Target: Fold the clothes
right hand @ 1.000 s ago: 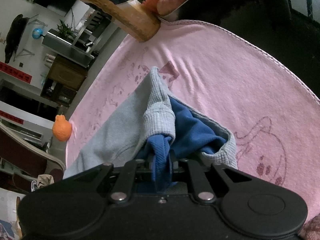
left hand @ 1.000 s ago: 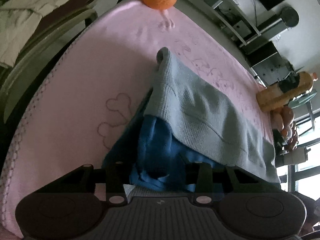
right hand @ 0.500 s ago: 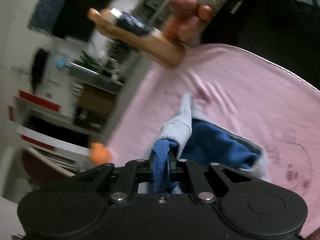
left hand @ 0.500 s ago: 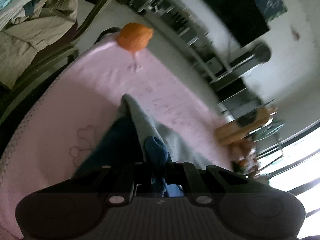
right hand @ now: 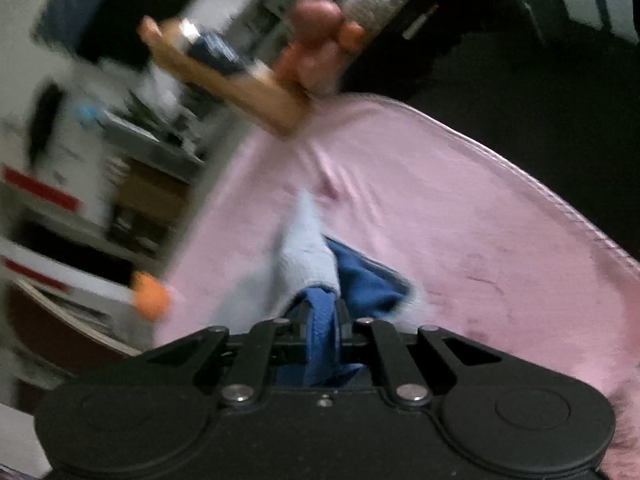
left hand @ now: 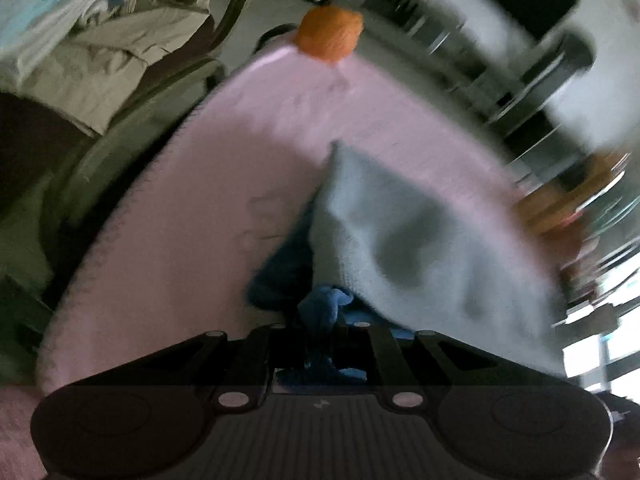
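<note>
Pinching blue edge of garment in both claws. My left gripper pressed together on bunched blue fabric; grey-blue knit face drapes ahead and to right of it. My right gripper clamped on blue hem; pale knit rises just ahead, blue lining spills right. Two-corner grip likely keeps edge taut so panel carries over flat. Garment hangs partly lifted over pink blanket. Orange toy far ahead at blanket's rim, well clear. Views blurred; fold stage unclear.
</note>
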`<state>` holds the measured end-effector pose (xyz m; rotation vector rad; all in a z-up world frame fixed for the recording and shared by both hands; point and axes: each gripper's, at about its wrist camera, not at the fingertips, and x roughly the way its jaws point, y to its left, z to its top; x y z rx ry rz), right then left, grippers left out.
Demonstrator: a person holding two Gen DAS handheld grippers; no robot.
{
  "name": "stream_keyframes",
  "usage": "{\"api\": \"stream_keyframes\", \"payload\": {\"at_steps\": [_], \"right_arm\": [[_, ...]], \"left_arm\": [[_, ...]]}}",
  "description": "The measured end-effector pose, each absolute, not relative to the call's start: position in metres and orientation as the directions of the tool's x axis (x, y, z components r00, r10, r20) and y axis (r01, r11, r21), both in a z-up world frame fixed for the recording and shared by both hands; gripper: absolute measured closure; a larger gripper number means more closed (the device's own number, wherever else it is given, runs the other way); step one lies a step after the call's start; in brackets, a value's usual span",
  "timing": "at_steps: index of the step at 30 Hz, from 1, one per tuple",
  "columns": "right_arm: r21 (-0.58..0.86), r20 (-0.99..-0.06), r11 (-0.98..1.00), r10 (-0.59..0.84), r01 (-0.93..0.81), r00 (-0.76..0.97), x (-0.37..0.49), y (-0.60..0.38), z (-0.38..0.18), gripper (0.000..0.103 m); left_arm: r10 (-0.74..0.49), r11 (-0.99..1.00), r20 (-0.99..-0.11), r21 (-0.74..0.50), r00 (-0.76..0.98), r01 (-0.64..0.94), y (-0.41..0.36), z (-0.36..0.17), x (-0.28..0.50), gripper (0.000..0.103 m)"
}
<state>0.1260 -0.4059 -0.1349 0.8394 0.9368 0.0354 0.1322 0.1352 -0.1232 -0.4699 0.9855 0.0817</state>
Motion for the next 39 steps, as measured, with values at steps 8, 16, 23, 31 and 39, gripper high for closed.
{"api": "stream_keyframes", "payload": {"at_steps": [8,16,23,31,39], "right_arm": [[0.442,-0.766,0.847,0.186,0.294,0.616,0.112,-0.386,-0.115,0.053],[0.646,-0.657,0.722,0.362,0.247,0.661,0.133,-0.396,-0.121,0.065],[0.56,-0.777,0.773,0.366,0.299,0.512,0.187,-0.375,-0.154,0.09],[0.567,-0.759,0.759,0.331,0.32,0.561,0.177,-0.383,-0.148,0.103],[0.733,-0.574,0.648,0.424,0.207,0.701,0.164,-0.393,-0.106,0.093]], "left_arm": [[0.129,0.965,-0.782,-0.043,0.61,-0.258,0.118,-0.101,0.109,0.075],[-0.057,0.987,-0.731,-0.141,0.68,-0.07,0.089,-0.091,0.151,0.076],[0.011,1.0,-0.828,0.014,0.561,0.0,0.067,-0.15,0.172,0.084],[-0.02,0.998,-0.833,-0.053,0.553,-0.044,0.085,-0.149,0.166,0.089],[-0.124,0.979,-0.686,-0.2,0.717,-0.023,0.094,-0.068,0.151,0.085]]}}
